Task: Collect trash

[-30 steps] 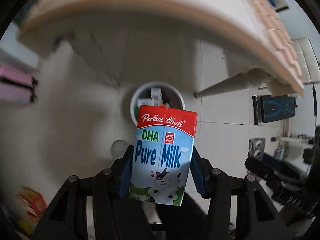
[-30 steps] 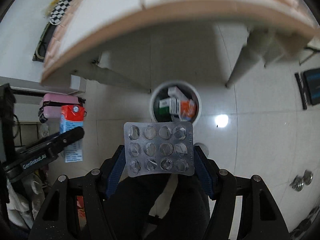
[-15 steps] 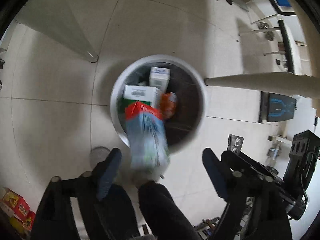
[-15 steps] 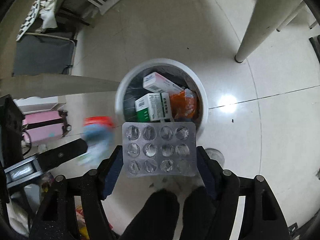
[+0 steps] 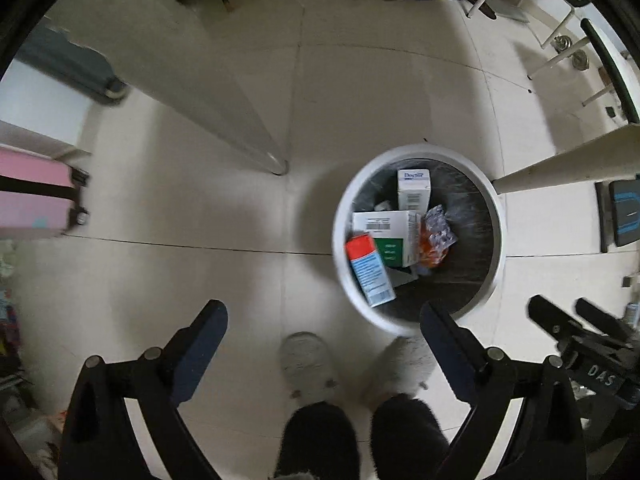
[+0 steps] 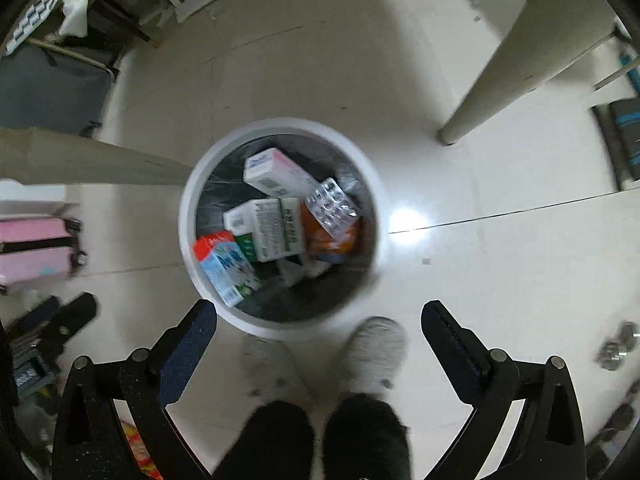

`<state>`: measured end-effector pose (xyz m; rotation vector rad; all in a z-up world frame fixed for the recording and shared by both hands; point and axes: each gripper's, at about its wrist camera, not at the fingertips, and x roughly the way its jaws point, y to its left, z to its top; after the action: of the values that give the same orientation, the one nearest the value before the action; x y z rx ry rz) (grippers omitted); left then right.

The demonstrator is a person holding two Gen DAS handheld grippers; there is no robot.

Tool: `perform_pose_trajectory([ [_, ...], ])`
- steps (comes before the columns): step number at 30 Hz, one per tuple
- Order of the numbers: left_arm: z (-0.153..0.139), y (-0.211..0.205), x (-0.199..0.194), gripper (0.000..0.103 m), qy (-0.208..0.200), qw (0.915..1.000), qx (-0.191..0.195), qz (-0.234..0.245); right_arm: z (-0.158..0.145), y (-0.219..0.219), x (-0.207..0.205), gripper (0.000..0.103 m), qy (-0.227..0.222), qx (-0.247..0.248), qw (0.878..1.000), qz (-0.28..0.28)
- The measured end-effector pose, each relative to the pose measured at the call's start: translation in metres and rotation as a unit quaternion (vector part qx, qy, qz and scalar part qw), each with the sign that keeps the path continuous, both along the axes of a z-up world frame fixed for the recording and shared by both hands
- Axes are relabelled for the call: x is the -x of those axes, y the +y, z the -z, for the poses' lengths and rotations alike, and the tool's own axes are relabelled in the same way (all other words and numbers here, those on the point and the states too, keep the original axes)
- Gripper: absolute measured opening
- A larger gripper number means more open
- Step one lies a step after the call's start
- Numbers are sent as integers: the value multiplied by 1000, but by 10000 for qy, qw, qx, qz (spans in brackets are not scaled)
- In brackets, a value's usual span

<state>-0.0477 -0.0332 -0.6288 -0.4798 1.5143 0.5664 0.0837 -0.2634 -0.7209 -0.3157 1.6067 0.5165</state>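
Note:
A round white trash bin (image 5: 496, 240) (image 6: 186, 216) stands on the tiled floor below both grippers. Inside it lie the milk carton (image 5: 370, 274) (image 6: 224, 270), the silver blister pack (image 5: 439, 232) (image 6: 331, 207), white medicine boxes (image 5: 414, 190) (image 6: 276, 176) and an orange wrapper (image 6: 332, 242). My left gripper (image 5: 324, 316) points straight down, its jaws opening wide with nothing between them. My right gripper (image 6: 320, 312) also points down, its jaws opening wide, with nothing held.
A person's grey slippers (image 5: 306, 358) (image 6: 376, 350) and dark trouser legs stand just below the bin. Table legs (image 5: 240, 128) (image 6: 516, 60) rise beside the bin. A pink suitcase (image 5: 32, 196) (image 6: 32, 252) sits at left. The other gripper (image 5: 580, 344) shows at the right edge.
Both grippers dropped below the table toward the bin and opened. The milk carton fell from the left gripper and the blister pack from the right; both now lie in the bin.

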Motion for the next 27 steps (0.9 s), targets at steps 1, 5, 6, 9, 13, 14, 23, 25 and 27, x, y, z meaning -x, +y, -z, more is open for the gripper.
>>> perform_pose_trajectory([
  [1, -15, -3, 4, 98, 25, 10000, -72, 28, -12, -1, 2, 103, -82, 60, 9999, -23],
  [5, -59, -8, 12, 98, 55, 10000, -55, -20, -69, -10, 8, 103, -277, 184, 9994, -116],
  [6, -74, -10, 14, 98, 70, 10000, -44, -23, -84, -12, 9, 103, -295, 192, 9993, -129],
  [9, -122, -19, 20, 98, 74, 9999, -36, 57, -141, -18, 14, 103, -280, 164, 9993, -157],
  [13, -184, -29, 24, 98, 38, 9999, -9, 159, -219, -29, 18, 103, -293, 61, 9994, -201],
  [14, -198, -30, 26, 98, -11, 9999, 8, 161, -235, -30, 18, 103, -305, 39, 9993, -217],
  [23, -338, -39, 34, 98, -573, 9983, 102, 96, -406, -51, 29, 103, -239, -396, 9982, -382],
  [25, -369, -39, 37, 98, -722, 9972, 148, 112, -438, -56, 30, 103, -179, -534, 9976, -403],
  [27, -393, -40, 39, 98, -873, 9959, 204, 136, -476, -63, 30, 103, -127, -718, 9964, -432],
])
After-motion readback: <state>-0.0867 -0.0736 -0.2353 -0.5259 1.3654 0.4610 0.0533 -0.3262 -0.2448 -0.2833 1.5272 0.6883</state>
